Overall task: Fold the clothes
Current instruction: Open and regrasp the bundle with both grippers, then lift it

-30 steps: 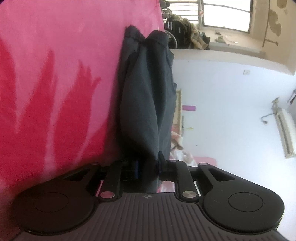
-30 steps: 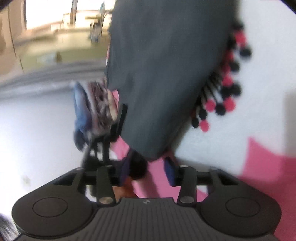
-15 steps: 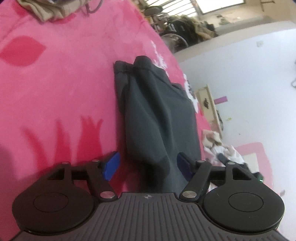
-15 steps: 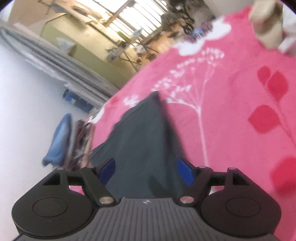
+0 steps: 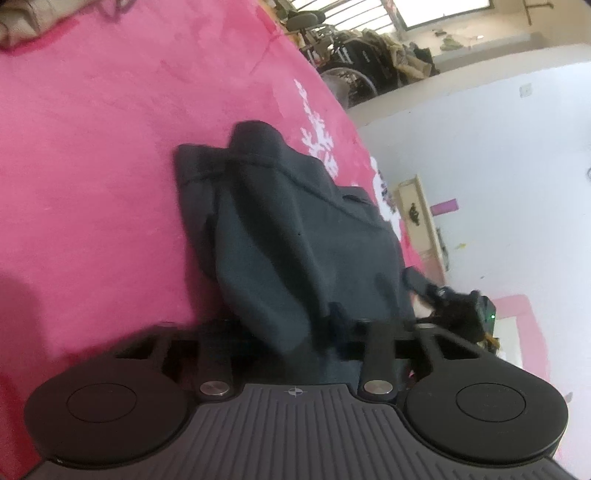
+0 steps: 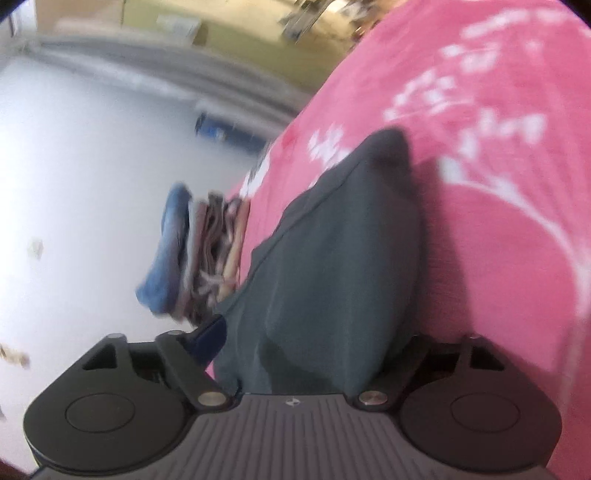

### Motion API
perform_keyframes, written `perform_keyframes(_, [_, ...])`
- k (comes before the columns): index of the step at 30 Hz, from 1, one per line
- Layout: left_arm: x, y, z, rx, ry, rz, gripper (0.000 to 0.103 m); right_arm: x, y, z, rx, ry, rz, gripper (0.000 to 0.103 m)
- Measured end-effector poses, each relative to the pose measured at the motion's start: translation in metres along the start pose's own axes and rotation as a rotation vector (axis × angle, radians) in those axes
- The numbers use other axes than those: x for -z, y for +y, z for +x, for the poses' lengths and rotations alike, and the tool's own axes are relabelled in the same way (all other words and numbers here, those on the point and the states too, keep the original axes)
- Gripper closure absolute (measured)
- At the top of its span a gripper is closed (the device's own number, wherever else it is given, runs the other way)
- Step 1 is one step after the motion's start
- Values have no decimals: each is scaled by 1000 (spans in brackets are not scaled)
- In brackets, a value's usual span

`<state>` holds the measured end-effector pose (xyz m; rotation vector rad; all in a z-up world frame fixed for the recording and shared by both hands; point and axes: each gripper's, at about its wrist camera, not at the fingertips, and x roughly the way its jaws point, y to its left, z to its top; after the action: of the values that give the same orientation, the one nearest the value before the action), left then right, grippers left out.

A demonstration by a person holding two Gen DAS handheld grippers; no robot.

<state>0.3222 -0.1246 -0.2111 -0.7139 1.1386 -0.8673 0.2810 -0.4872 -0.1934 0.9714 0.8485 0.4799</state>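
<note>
Dark grey garment (image 5: 295, 236) lies bunched on the pink blanket (image 5: 110, 147). Left gripper (image 5: 317, 325) jaws have just closed, clamping its near edge. Right gripper (image 6: 306, 339) jaws stand apart, straddling the cloth and narrowing slightly.

Each camera sits just behind its own gripper and looks forward and a little down along the fingers, very near to the pink blanket (image 5: 110, 155). The left wrist view faces over the dark grey garment (image 5: 295, 240) toward a barred window (image 5: 424, 14). The right wrist view, blurred and strongly tilted, faces a stack of folded clothes (image 6: 199, 258). Both views share the garment and the blanket.
</note>
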Motion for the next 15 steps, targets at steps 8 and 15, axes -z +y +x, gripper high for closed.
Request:
perform_keyframes(8, [-9,-34,-11,118,-41,13,98,5,41,-10,-49,-59,-47,84])
perform_keyframes(15, [-53,-122,-45,168,-53,72,98,1,114,-70,-145,-198,-48,85])
